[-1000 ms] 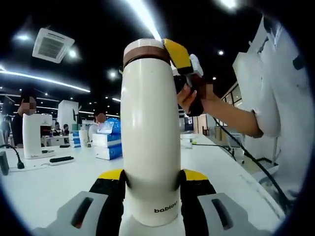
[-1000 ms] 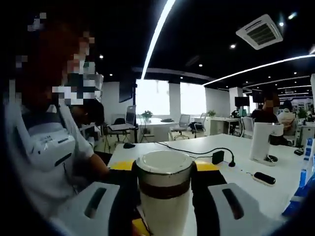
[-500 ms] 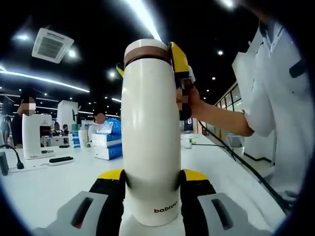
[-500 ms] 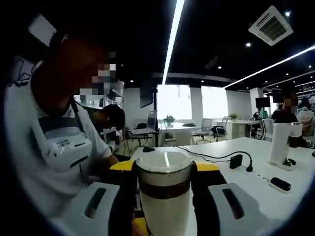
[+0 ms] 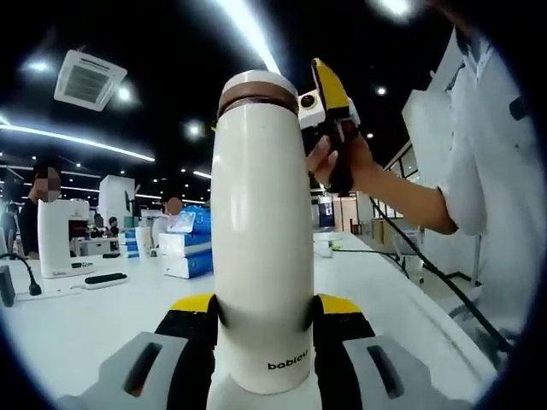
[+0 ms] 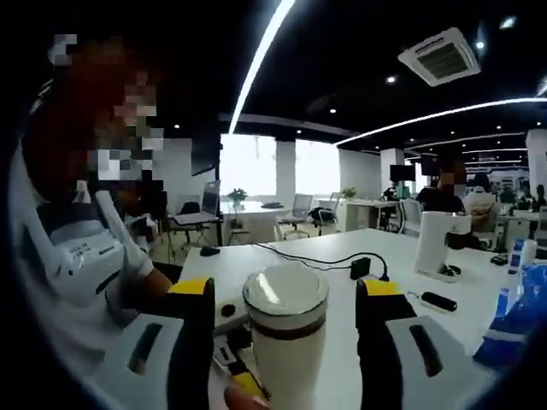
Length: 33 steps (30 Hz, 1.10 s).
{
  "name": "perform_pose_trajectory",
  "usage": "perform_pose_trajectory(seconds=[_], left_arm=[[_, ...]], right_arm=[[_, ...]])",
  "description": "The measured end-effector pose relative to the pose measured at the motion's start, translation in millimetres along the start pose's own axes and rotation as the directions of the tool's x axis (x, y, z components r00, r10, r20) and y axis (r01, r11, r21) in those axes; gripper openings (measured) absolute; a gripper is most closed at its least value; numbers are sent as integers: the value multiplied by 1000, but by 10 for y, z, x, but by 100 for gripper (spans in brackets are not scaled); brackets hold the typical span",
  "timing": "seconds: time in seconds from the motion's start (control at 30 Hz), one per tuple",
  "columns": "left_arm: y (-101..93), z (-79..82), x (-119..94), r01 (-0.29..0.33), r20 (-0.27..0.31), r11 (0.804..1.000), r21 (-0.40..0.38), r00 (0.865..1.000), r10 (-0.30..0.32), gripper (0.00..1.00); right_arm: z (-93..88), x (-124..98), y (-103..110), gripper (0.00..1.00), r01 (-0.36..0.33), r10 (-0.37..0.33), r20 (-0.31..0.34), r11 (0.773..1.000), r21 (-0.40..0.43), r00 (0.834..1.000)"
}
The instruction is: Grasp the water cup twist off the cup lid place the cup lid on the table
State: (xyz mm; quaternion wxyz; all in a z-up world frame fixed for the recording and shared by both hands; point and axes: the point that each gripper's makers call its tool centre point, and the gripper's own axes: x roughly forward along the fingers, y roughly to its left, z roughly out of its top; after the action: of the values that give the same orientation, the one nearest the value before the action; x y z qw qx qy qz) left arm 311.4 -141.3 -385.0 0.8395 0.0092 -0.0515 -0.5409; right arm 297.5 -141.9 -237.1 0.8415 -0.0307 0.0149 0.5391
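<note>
- Left gripper view, far left: a white appliance (image 5: 56, 239) stands on the white table (image 5: 77, 329), with a dark flat device (image 5: 106, 278) lying just beside it and a stack of blue-and-white boxes (image 5: 186, 248) farther back.
- Left gripper view, centre: the left gripper (image 5: 265, 318) has its two yellow-tipped black jaws pressed against the lower sides of the water cup (image 5: 261, 248), a tall cream-white tumbler marked "boblov" near its base; the cup stands upright.
- Left gripper view, top of cup: the cup lid (image 5: 259, 88), cream with a brown band, sits on the cup.
- Left gripper view, right of the lid: the right gripper (image 5: 329, 98), held in a person's hand (image 5: 335, 158), is just beside the lid; whether it touches the lid cannot be told from this view.
- Left gripper view, far right: a white sleeve (image 5: 466, 162) and a black cable (image 5: 427, 265) trailing over the table.
- Right gripper view, left: a person in white clothing (image 6: 77, 273).
- Right gripper view, centre: the right gripper's jaws stand spread wide on either side of the lid, with clear gaps on both sides, holding nothing.
- Right gripper view, right: a black cable with a plug block (image 6: 360, 267), the white appliance and blue packaging (image 6: 517, 320) on the table.
</note>
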Motion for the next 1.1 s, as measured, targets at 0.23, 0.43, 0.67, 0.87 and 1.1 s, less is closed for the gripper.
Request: perform_pose_trajectory(seconds=[0.23,0.43,0.67,0.87,1.1], left_arm=[[-13,5,-25,2,-7,1000,-7,1000,-2,44],[-42,17,-138,2,-13,1000,-10,1000,-2,44],[-42,15,-148,5,-12,1000,-10,1000,-5,45],[-44,14,-136,5,-11,1000,-9,1000,-5,45],[-38,7,-132,4,-13,1000,-15,1000,-4,45]], right_arm=[[56,-207,48,70,99,-103,56,993,69,993],[31,-291,98,70,158,-167,63,980,124,984],[34,-438,263,69,269,-281,66,952,149,957],[-41,-517,506,70,424,-432,49,897,124,901],[-105,-413,597,73,496,-498,27,866,66,867]])
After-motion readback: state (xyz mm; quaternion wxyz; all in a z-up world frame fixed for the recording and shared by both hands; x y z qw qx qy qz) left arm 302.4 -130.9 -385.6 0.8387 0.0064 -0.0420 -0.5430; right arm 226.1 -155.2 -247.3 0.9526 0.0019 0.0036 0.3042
